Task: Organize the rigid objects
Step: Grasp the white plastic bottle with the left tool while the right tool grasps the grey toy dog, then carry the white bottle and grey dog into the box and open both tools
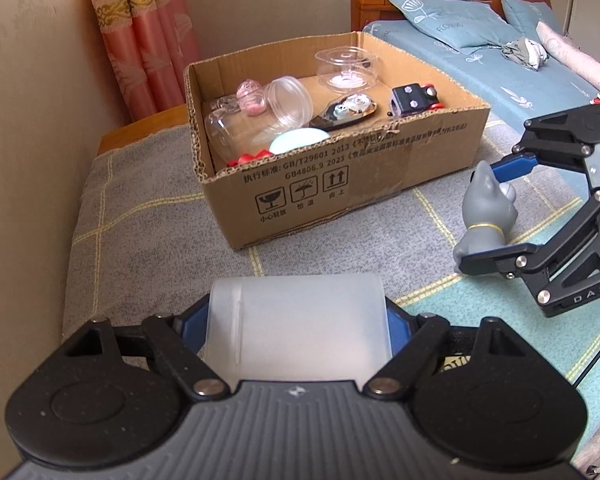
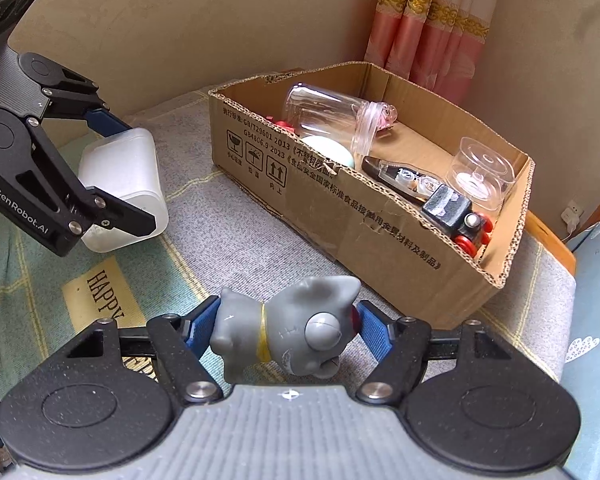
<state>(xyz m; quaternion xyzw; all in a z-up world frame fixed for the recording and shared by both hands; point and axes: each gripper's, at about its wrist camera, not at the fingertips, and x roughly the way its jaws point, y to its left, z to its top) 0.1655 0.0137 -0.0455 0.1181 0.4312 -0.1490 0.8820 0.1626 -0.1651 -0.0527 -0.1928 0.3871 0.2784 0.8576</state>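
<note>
The left claw (image 1: 298, 320) pinched a frosted white plastic tub (image 1: 298, 328) between its blue pads, held above the grey checked blanket (image 1: 140, 248), near side of the cardboard box (image 1: 340, 184). In this left wrist view the box already held a clear jar (image 1: 288, 100), a pink trinket (image 1: 252, 98), a clear round case (image 1: 346, 66), a small toy train (image 1: 414, 98) and a pale green disc (image 1: 300, 140), so most of the sorting looked done. To the right, the right claw (image 1: 488, 216) gripped a grey cat figurine (image 1: 484, 216), not yet in the box. Far right lay a bed (image 1: 500, 64) with blue pillows under a wooden headboard; pink curtains (image 1: 148, 40) hung at far left.

From the right wrist view, the right claw (image 2: 288, 332) squeezed the cat figurine (image 2: 288, 332) sideways between its pads, near side of the box (image 2: 380, 232). The left claw (image 2: 116, 176) at left carried the tub (image 2: 120, 168). Judging by this, two items remained to go in. The blanket (image 2: 220, 240) covered a low surface beside a beige wall, with curtains (image 2: 440, 32) behind the box.
</note>
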